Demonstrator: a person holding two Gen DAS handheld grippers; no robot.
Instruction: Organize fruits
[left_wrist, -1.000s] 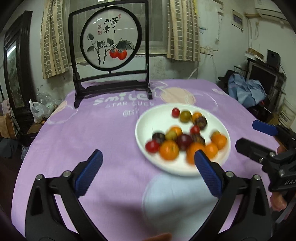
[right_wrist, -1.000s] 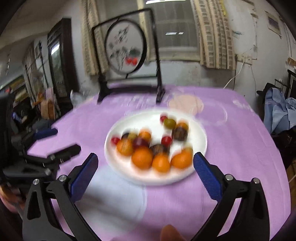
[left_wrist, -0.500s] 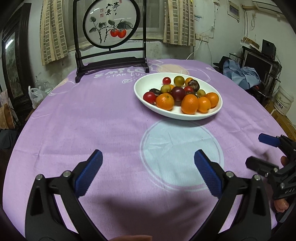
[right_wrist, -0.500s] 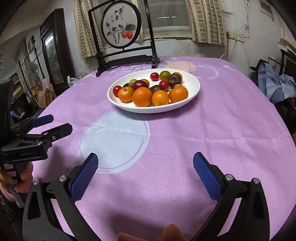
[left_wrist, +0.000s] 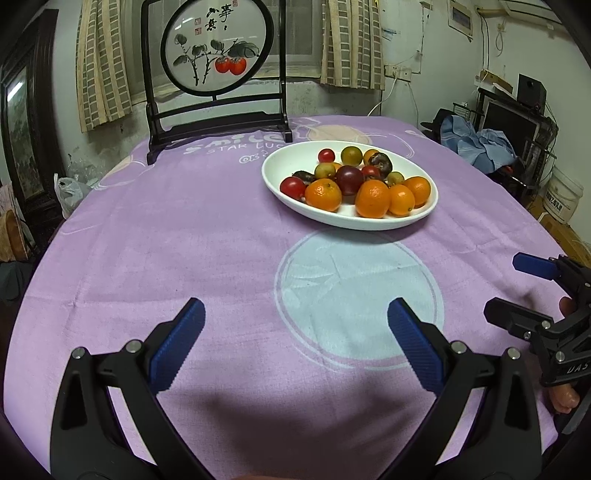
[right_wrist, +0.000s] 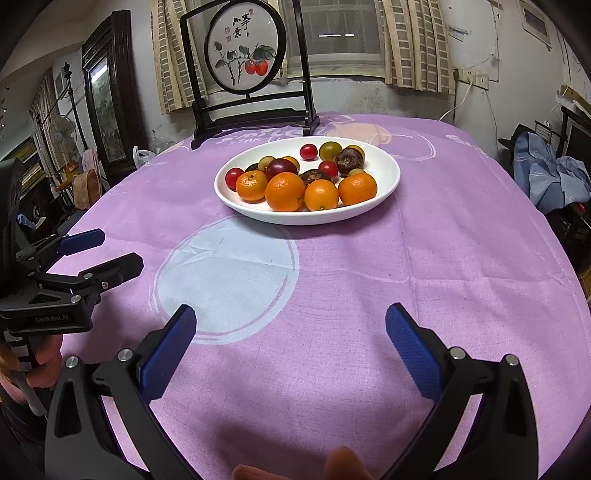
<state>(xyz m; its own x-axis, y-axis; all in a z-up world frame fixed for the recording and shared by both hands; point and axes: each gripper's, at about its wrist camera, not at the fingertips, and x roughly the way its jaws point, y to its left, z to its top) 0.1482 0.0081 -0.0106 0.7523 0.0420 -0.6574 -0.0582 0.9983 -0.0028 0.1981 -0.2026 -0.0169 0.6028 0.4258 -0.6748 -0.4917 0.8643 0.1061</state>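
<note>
Right wrist view has the white oval plate (right_wrist: 384, 184) of oranges and small tomatoes sitting far ahead, slightly left of the wide-open, empty right gripper (right_wrist: 290, 325), while the left gripper (left_wrist: 295, 321), also spread and empty, sees it far-right, so they're about equally near.

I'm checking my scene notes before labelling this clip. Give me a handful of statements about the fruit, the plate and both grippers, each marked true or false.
1. All the fruit lies on the white plate. True.
2. The left gripper is shut on an orange. False: its jaws stand wide apart, empty, above the purple tablecloth.
3. Four oranges sit along the plate's near side. True.
4. The right gripper touches the plate. False: it is open and well short of it.
5. The framed painting stands behind the plate. True.
</note>
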